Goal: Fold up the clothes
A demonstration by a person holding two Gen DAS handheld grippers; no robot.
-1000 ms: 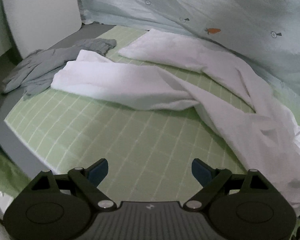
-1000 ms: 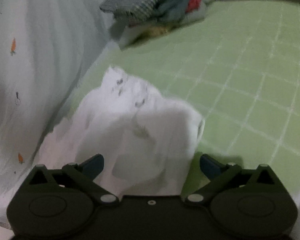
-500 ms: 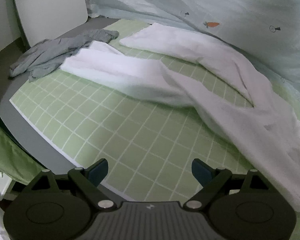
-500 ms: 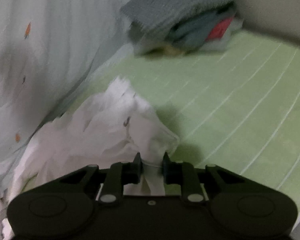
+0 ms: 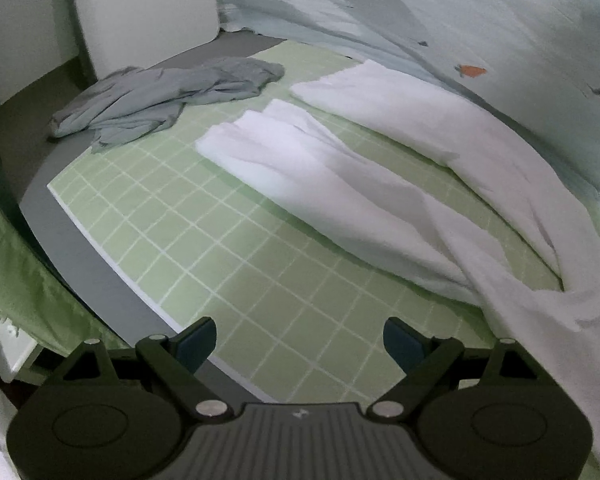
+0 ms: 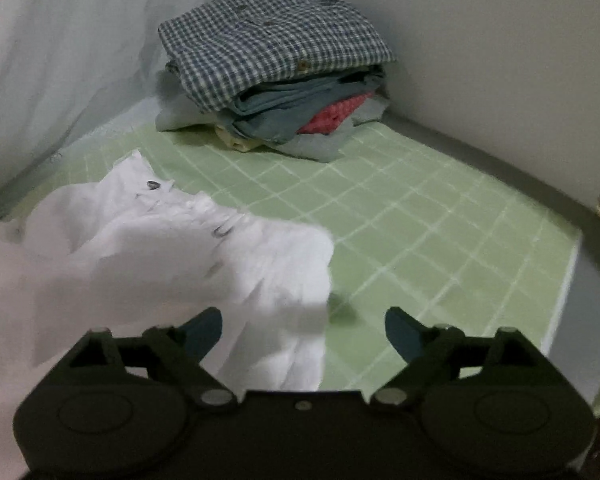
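At the far left of the left wrist view a crumpled grey garment (image 5: pixel 168 102) is seen lying at the edge of the green gridded mat (image 5: pixel 220 256), untouched and not yet folded. Nearer the middle, the white trousers (image 5: pixel 340 168) are spread across the mat with both legs stretched away from the camera, and the left tool (image 5: pixel 300 340) is held spread wide above bare mat with nothing between its jaws. In the right wrist view the waist end of the white trousers (image 6: pixel 172 252) is bunched at the left, and the right tool (image 6: pixel 303 330) has just been opened from a pinch on that cloth half a second ago (the fabric lies between the jaws, ungripped). The waist has therefore been let go, so a re-grasp is probably needed. At the right a stack of folded clothes (image 6: pixel 276 68) is seen.
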